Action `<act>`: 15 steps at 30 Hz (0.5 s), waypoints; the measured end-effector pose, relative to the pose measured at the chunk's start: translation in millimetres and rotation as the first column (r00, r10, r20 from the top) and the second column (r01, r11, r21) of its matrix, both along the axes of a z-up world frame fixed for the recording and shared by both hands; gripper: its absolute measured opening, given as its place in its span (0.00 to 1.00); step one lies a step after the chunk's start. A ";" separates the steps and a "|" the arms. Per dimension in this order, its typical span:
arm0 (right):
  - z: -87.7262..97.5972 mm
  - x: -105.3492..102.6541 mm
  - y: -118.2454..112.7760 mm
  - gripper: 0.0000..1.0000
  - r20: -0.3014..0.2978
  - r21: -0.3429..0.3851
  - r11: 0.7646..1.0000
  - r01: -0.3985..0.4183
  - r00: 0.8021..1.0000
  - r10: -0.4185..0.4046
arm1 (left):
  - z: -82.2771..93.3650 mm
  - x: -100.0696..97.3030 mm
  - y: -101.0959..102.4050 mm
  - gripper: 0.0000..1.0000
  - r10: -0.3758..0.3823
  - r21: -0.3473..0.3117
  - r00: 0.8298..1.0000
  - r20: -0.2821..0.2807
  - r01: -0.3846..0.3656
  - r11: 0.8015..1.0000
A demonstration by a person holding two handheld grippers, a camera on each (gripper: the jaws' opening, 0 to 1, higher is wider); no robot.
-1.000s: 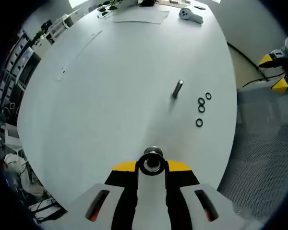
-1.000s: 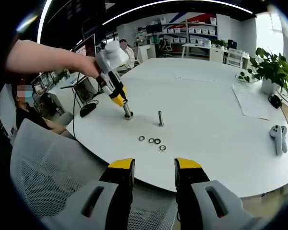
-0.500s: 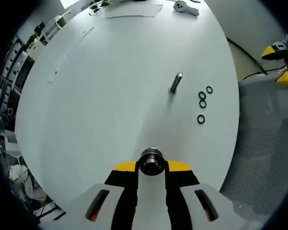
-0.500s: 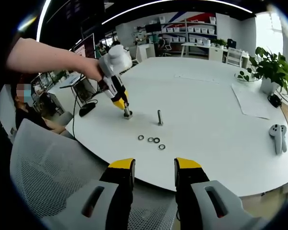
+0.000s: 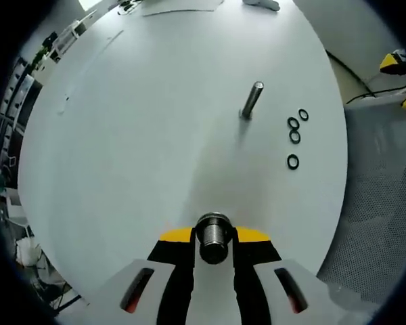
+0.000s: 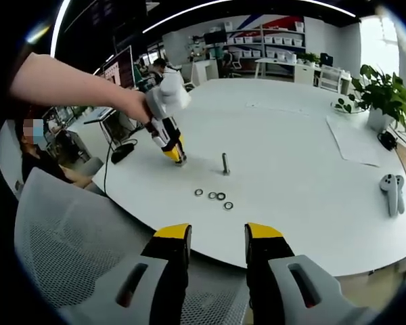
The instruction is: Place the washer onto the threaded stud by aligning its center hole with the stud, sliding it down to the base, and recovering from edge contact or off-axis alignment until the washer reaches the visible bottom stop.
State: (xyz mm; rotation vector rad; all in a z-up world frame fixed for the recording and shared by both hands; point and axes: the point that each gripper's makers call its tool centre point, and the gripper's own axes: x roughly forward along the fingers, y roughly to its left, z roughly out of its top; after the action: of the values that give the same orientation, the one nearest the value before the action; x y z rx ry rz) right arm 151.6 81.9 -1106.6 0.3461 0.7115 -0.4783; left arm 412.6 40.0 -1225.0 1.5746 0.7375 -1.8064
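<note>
Compared with one second ago, the left gripper (image 6: pixel 176 160) leans lower toward the table (image 6: pixel 291 156) in the right gripper view, so the bolt it grips is now hidden behind its yellow tips. In the left gripper view the bolt (image 5: pixel 214 237) sits a little lower between the jaws, and the free stud with the rings has slid toward 1 o'clock, which is mostly the camera's own motion.

From the left gripper, the upright stud (image 5: pixel 251 100) lies at about 1 o'clock on the table, its long axis leaning toward 1 o'clock in that view. The four washers (image 5: pixel 294 135) lie flat just to the right of it, at about 2 o'clock, well apart from the jaws. In the right gripper view the same stud (image 6: pixel 225 163) stands at 12 o'clock, and the washers (image 6: pixel 214 197) lie in a short row in front of it, between the stud and the table edge. I judge the right gripper (image 6: pixel 213 237) is the free one to fetch a washer, although the left one is nearer to them.

The left gripper's jaws are pressed on the bolt, whose threaded end points up at the camera. The right gripper's jaws stand spread, with nothing between them, over the mesh chair (image 6: pixel 74 230) at the table edge. No washer is on a stud yet.
</note>
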 end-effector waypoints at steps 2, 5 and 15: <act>0.0 0.1 0.4 0.34 -0.001 0.000 1.000 -0.002 1.000 0.002 | -5.6 1.0 -1.4 0.19 -0.003 0.003 1.000 0.003 0.003 1.000; 0.9 -0.1 1.0 0.34 0.003 0.000 1.000 0.002 1.000 -0.002 | -4.8 0.1 -1.3 0.19 -0.008 0.004 1.000 0.007 0.008 1.000; 0.1 0.7 1.8 0.34 -0.002 -0.002 1.000 -0.005 1.000 0.005 | -8.6 -2.3 -8.4 0.22 0.068 -0.058 0.997 -0.037 -0.070 0.996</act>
State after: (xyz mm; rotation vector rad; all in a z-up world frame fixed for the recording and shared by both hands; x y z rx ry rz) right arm 152.4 83.6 -1106.4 0.3420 0.7139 -0.4745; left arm 410.3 31.6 -1233.6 1.4650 0.7390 -1.7940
